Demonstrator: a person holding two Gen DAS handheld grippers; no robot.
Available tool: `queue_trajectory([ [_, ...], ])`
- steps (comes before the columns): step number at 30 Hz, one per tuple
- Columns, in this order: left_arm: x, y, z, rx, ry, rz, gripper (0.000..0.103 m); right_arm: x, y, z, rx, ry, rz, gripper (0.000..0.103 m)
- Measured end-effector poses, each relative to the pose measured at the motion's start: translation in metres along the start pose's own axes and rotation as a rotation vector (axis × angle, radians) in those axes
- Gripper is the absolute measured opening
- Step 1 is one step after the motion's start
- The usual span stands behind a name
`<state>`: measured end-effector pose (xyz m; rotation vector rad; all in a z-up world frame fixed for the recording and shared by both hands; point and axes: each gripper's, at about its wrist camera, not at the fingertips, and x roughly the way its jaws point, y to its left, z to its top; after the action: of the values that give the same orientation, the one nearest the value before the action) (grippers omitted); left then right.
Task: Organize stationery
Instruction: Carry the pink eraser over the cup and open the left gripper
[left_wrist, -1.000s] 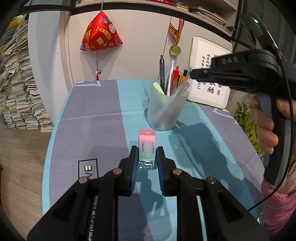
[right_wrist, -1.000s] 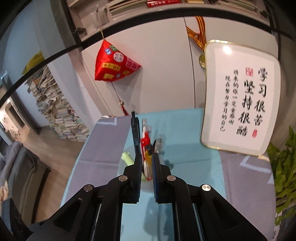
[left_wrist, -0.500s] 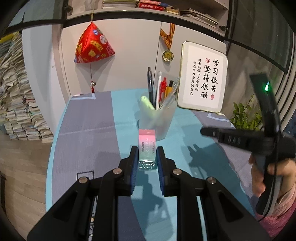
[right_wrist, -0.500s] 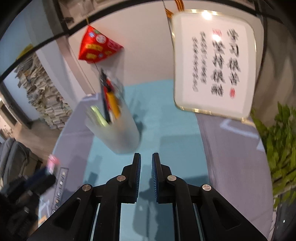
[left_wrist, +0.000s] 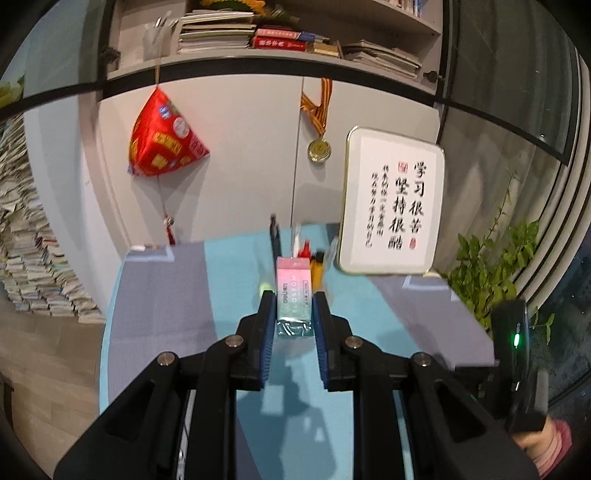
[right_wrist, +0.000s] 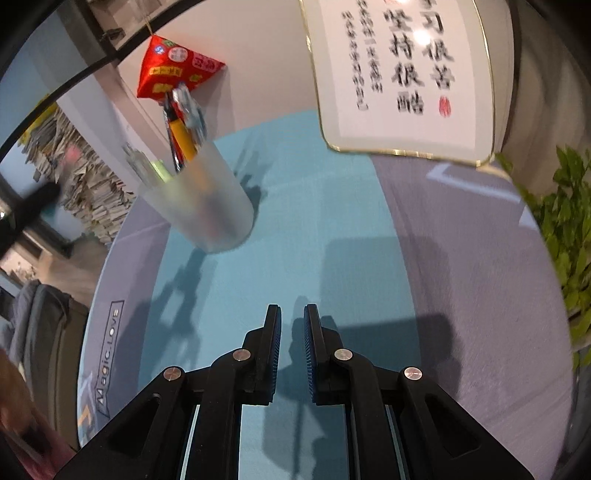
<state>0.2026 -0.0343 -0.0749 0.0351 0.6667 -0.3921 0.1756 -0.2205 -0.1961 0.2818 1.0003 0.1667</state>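
Stationery on a round bench (right_wrist: 332, 221) covered by a cloth in light blue and grey-violet panels, with printed lettering near its edge at 8 o'clock in the right wrist view. Behind the bench stands a white wall; a red tetrahedral ornament (left_wrist: 162, 142) and a medal (left_wrist: 319, 149) on a striped ribbon hang from a shelf of books (left_wrist: 258, 35). A framed calligraphy panel (left_wrist: 393, 201) leans at the far edge, a leafy plant (left_wrist: 487, 273) at 3 o'clock, stacked papers (left_wrist: 33, 266) at 9 o'clock. Eraser (left_wrist: 293, 291): a rectangular block in a sleeve shading from pink to pale green, small print on its face, clear wrap at the near end. It is clamped between the blue pads of the left hand-held gripper (left_wrist: 293, 306), its far end projecting toward 12 o'clock, above the cloth. Pen cup (right_wrist: 205, 201): frosted, translucent, holding yellow, red and dark pens; it stands on the blue panel at 10 o'clock from the right hand-held gripper (right_wrist: 292, 321), well apart. That gripper's pads stand narrow with nothing between them.
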Motion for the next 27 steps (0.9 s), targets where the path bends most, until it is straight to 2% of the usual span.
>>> queue_trajectory([
  [10,0.043,0.005,0.023,-0.071,0.008,-0.043,0.019,-0.008,-0.013,-0.006,0.035,-0.01,0.007,0.011],
  [18,0.069,0.011,0.014,-0.103,0.057,-0.025,0.019,-0.012,-0.012,-0.007,0.034,-0.016,0.012,0.011],
  [27,0.07,0.013,0.009,-0.121,0.056,-0.051,0.019,-0.012,-0.007,-0.006,0.027,-0.018,0.013,0.011],
])
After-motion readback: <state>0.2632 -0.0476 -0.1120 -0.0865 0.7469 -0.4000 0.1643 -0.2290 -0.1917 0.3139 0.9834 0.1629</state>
